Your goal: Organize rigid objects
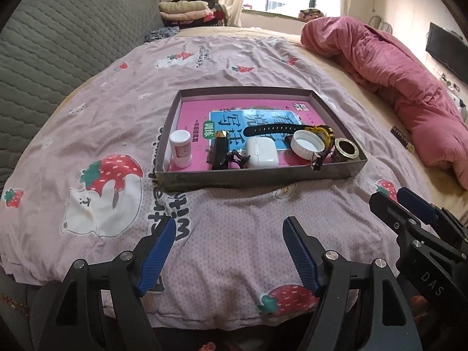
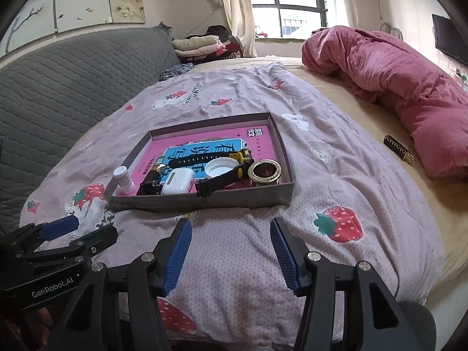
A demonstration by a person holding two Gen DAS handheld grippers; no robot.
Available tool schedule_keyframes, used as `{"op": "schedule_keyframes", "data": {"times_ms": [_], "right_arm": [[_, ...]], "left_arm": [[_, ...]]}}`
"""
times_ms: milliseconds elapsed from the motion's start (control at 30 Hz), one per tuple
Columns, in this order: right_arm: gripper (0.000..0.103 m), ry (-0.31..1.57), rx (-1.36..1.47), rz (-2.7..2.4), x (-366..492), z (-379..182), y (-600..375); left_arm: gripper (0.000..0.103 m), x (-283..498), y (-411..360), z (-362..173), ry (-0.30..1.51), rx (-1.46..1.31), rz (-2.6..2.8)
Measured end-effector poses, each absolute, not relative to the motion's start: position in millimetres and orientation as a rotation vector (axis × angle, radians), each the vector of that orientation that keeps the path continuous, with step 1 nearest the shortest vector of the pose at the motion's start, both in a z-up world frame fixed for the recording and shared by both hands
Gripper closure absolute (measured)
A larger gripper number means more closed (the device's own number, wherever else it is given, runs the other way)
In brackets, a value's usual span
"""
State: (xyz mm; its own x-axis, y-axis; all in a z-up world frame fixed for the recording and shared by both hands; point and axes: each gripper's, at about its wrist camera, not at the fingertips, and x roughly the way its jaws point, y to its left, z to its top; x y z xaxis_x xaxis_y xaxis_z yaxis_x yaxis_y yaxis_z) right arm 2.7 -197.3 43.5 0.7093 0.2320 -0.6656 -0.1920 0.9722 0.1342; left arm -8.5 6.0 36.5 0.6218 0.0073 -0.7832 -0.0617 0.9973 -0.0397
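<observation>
A shallow grey box (image 1: 257,175) (image 2: 204,199) lies on the strawberry-print cover. It holds a pink book, a small white bottle (image 1: 180,148) (image 2: 124,180), a black tube with gold tip (image 1: 220,150) (image 2: 152,177), a white earbud case (image 1: 261,152) (image 2: 177,184), a white lid (image 1: 307,143) (image 2: 221,167), a yellow watch with black strap (image 1: 292,130) (image 2: 222,180) and a gold ring-shaped piece (image 1: 346,149) (image 2: 264,172). My left gripper (image 1: 229,253) is open and empty, short of the box. My right gripper (image 2: 231,251) is open and empty beside it.
A dark small packet (image 1: 403,139) (image 2: 399,149) lies on the beige sheet right of the cover. A rolled pink quilt (image 1: 395,70) (image 2: 395,79) runs along the right. A grey quilted headboard (image 1: 58,49) stands on the left. Folded clothes are stacked at the back.
</observation>
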Motion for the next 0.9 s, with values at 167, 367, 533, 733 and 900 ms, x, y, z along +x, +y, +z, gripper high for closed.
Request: {"op": "schedule_keyframes", "data": {"times_ms": [167,367,533,733,900], "right_arm": [[0.047,0.744,0.041,0.261,-1,44,-190],[0.047,0.754,0.024,0.272,1,39,-185],[0.047,0.765,0.019,0.261,2,36,-187],[0.047,0.774,0.020,0.265,2,33,-188],[0.047,0.774,0.025,0.268,3,33,-188]], "left_arm": [[0.026,-7,9,34,0.902,-0.088,0.038],[0.026,-3,14,26,0.925,-0.086,0.064],[0.026,-3,15,25,0.925,-0.084,0.062],[0.026,-2,14,21,0.935,-0.081,0.064],[0.026,-2,14,20,0.939,-0.076,0.069]]}}
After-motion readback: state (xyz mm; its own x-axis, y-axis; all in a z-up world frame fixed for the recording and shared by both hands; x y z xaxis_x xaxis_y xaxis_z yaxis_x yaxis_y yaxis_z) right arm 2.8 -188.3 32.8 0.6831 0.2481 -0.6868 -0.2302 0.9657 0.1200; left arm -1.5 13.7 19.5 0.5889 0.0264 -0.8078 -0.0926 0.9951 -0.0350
